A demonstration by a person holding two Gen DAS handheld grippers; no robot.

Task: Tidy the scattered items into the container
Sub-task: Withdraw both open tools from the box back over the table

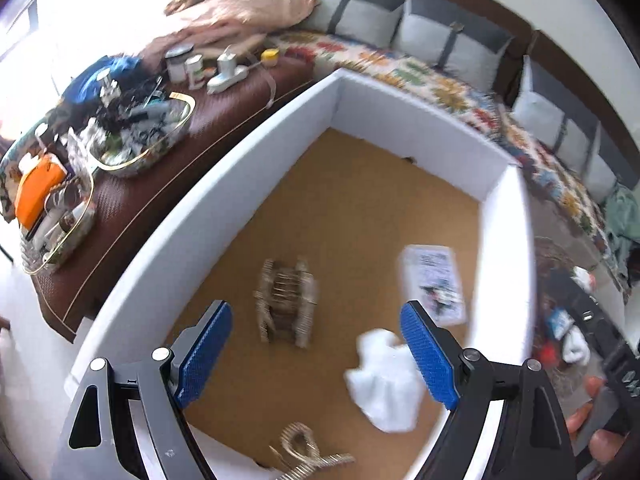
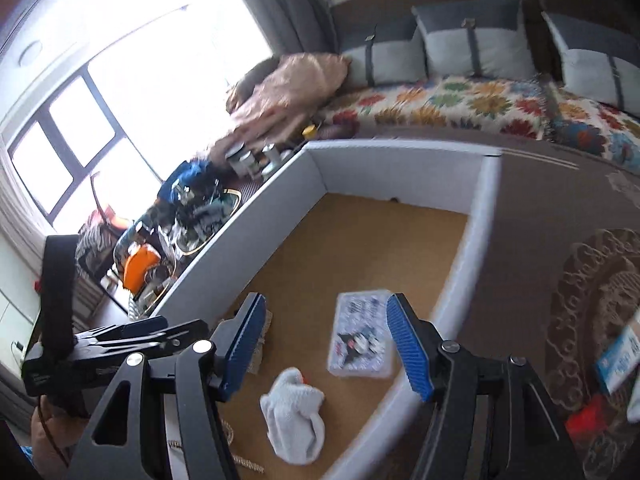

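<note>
**Both claws hang wide over the white container**

Already inside the white-walled container (image 1: 256,148), on its brown cork-like floor, lie several scattered items. Near the floor's middle sits a woven wicker piece (image 1: 286,304). Toward the container's right wall lies a flat plastic packet (image 1: 434,284) printed with a dark cartoon figure, and nearer the camera than the packet is a crumpled white cloth (image 1: 384,384). At the container's near edge a braided cord loop (image 1: 304,450) rests on the floor.

The left claw (image 1: 316,354) hovers above the container floor with its blue pads spread wide, gripping nothing. The right claw (image 2: 326,350) is likewise spread wide and empty, above the packet (image 2: 360,336) and the cloth (image 2: 294,416), inside the container (image 2: 392,164).

Left of the container, a dark brown bench carries a glass tray (image 1: 144,148) heaped with small clutter, some jars (image 1: 186,64) and an orange object (image 1: 38,194). Beyond the container's far wall runs a bed with a flowered blanket (image 2: 472,104) and grey pillows (image 2: 476,44). Right of the container, on a patterned brown mat (image 2: 600,304), a blue-and-white packet (image 2: 618,360) and something red (image 2: 590,420) lie blurred.
</note>
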